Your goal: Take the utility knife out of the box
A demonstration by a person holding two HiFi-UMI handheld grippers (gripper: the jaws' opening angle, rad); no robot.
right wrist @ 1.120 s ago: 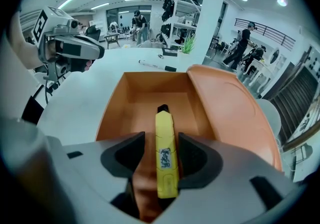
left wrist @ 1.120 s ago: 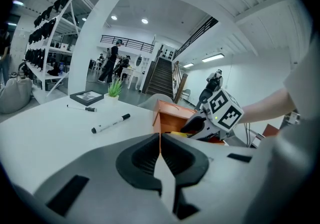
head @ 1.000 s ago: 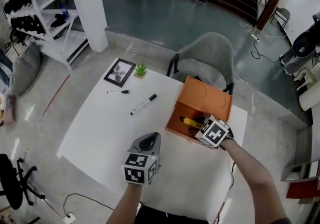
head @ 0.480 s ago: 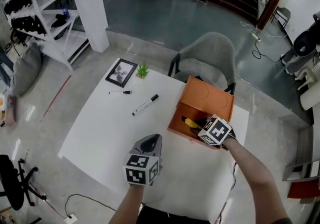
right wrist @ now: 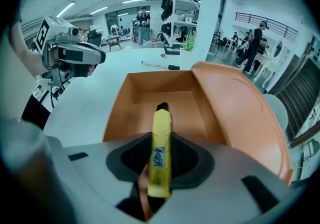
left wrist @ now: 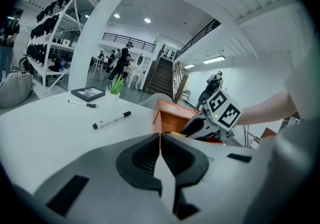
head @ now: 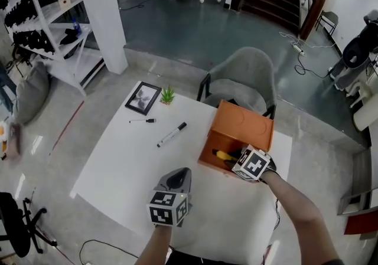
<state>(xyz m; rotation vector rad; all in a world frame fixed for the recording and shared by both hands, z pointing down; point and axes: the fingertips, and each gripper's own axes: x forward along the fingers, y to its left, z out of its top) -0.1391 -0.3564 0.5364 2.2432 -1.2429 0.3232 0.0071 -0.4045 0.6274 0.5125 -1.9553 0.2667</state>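
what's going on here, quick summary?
A person is working at a white table with a handheld gripper in each hand. The right claw reaches down into the open orange box. Its jaws have just been closing on the yellow utility knife, which sits between them with the pads apparently against it. The knife is not yet lifted out. The left claw is shut and empty, held over the table a little way from the box.

The box stands at the table's far right corner, with the utility knife in it. At the far left corner sits the picture frame, with the plant to its right. Just nearer, the pen lies left of the marker. The chair stands behind the far edge.
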